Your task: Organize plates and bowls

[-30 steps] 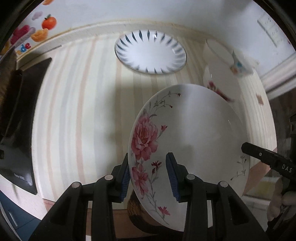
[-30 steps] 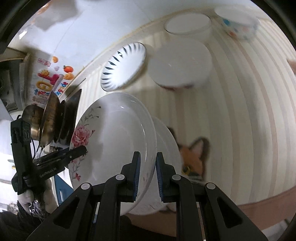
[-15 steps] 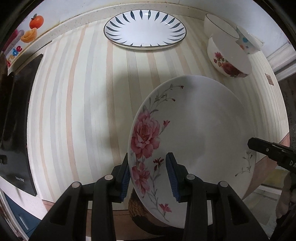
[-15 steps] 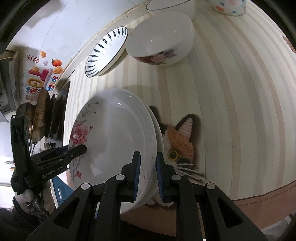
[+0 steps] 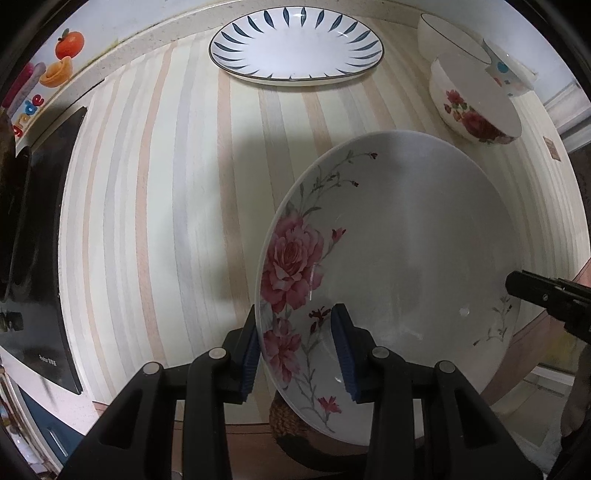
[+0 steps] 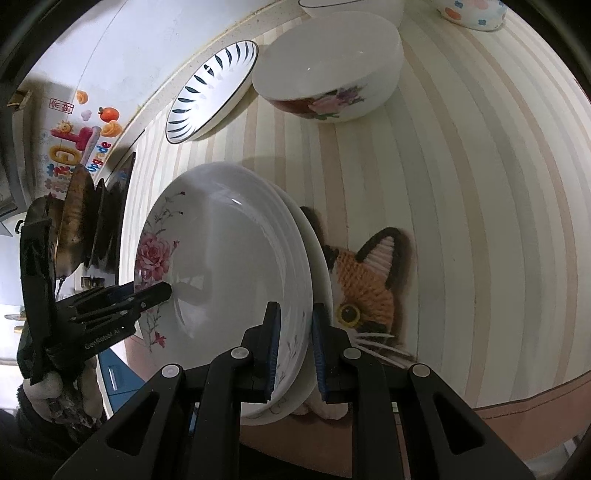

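Observation:
A stack of white plates with pink flowers (image 5: 406,258) is held over a fox-face mat (image 6: 373,284) near the counter's front edge. My left gripper (image 5: 295,347) is shut on the stack's near left rim. My right gripper (image 6: 295,354) is shut on the opposite rim of the stack (image 6: 236,266); its tip shows in the left wrist view (image 5: 517,286). A blue-leaf plate (image 5: 295,44) lies at the back. A rose bowl (image 5: 476,103) stands at the back right.
A plain white bowl (image 5: 447,33) and a spotted bowl (image 5: 509,70) stand behind the rose bowl. A black stove (image 5: 40,240) with a pan (image 6: 74,218) is at the left. The striped counter (image 5: 155,206) ends at a brown front edge.
Both grippers have lowered the plate stack toward the counter and the fox mat. The bowls and blue-leaf plate now look nearer in both views.

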A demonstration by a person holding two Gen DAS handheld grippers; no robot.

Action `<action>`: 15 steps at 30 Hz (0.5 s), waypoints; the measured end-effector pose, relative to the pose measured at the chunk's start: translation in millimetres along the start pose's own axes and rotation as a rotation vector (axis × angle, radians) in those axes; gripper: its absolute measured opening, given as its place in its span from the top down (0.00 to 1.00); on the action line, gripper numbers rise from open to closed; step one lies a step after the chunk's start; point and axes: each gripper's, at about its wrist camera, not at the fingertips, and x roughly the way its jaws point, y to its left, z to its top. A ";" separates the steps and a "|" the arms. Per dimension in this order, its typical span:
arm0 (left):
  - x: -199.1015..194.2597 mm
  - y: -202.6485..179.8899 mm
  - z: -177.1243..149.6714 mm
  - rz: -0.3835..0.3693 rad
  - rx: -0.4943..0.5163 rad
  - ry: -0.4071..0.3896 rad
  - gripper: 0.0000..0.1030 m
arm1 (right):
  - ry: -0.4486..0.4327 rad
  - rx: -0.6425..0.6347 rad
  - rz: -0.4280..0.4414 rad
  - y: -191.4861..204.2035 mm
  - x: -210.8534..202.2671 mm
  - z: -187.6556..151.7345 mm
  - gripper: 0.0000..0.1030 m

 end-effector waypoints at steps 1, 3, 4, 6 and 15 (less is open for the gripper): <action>1.1 -0.4 2.2 0.001 0.002 0.003 0.67 | 0.000 -0.001 -0.002 0.4 -0.5 -0.1 0.82; 3.0 -3.7 2.3 0.005 0.005 0.008 0.67 | -0.004 -0.003 -0.008 1.1 -1.5 -0.2 0.82; 4.2 -5.4 1.3 0.005 0.007 0.009 0.67 | -0.004 -0.008 -0.013 2.0 -1.9 0.1 0.82; 6.9 -7.4 0.6 -0.002 0.000 0.015 0.67 | -0.006 -0.015 -0.025 4.4 -2.7 0.6 0.82; 11.3 -1.1 3.8 0.004 -0.010 0.020 0.67 | 0.013 -0.025 -0.095 17.4 -0.7 1.7 0.82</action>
